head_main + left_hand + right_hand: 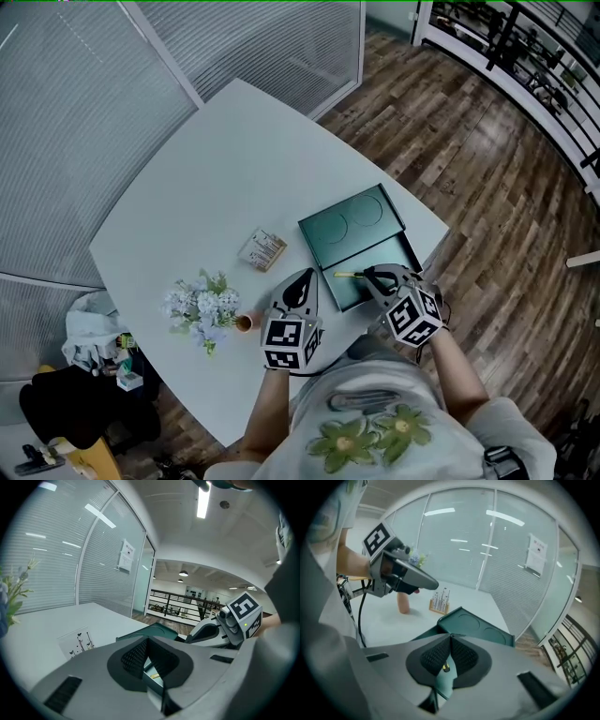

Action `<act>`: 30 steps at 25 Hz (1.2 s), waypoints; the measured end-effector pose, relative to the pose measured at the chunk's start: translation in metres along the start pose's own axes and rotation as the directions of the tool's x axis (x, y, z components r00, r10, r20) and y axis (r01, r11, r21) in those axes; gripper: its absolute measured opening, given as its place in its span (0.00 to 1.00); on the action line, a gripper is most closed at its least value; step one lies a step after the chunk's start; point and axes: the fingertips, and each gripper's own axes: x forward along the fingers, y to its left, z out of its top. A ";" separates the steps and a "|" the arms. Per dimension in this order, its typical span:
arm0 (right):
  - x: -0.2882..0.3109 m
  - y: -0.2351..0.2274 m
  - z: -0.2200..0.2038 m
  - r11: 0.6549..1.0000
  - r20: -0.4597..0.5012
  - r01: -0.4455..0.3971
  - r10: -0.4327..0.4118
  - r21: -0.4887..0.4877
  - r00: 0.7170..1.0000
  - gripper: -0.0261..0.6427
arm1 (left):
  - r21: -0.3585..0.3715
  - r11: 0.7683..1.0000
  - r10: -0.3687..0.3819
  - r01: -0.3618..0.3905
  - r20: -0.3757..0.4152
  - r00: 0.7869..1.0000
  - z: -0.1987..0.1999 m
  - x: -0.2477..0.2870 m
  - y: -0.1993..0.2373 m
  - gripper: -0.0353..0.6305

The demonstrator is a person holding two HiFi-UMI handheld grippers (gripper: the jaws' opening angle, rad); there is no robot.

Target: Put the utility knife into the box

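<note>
On the white table (pixel 234 159), at the lower left of the head view, a bunch of pale flowers (pixel 200 307) is seen. A small brown cylinder (pixel 244 322) stands just beside it and a card stand (pixel 262 249) lies above that. At the lower middle, the left gripper (pixel 302 281) is held just left of the box, its jaws drawn together with nothing gripped. Right of it, a dark green box (pixel 375 262) is laid open, its lid (pixel 352 225) lying at the upper left. The utility knife (pixel 349 275) is seen inside the tray near its upper left edge: slim, yellow, laid crosswise. Its right end is met by the right gripper (pixel 368 273), whose jaws are brought together at the tips. In the right gripper view a yellow-and-black bit shows in the slit below them. Whether the pads (pixel 436 657) press on it cannot be told.
</note>
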 end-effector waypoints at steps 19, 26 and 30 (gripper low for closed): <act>-0.058 -0.001 0.026 0.938 0.239 0.103 -0.189 0.332 0.953 0.04 | 0.008 0.998 -0.057 0.057 0.030 0.998 -0.002 -0.020 -0.035 0.05; -0.066 0.004 0.025 0.936 0.244 0.109 -0.198 0.334 0.949 0.04 | 0.013 0.998 -0.063 0.063 0.035 0.997 -0.002 -0.024 -0.042 0.05; -0.068 0.004 0.027 0.937 0.247 0.111 -0.200 0.332 0.948 0.04 | 0.021 0.998 -0.062 0.061 0.037 0.997 -0.002 -0.025 -0.044 0.05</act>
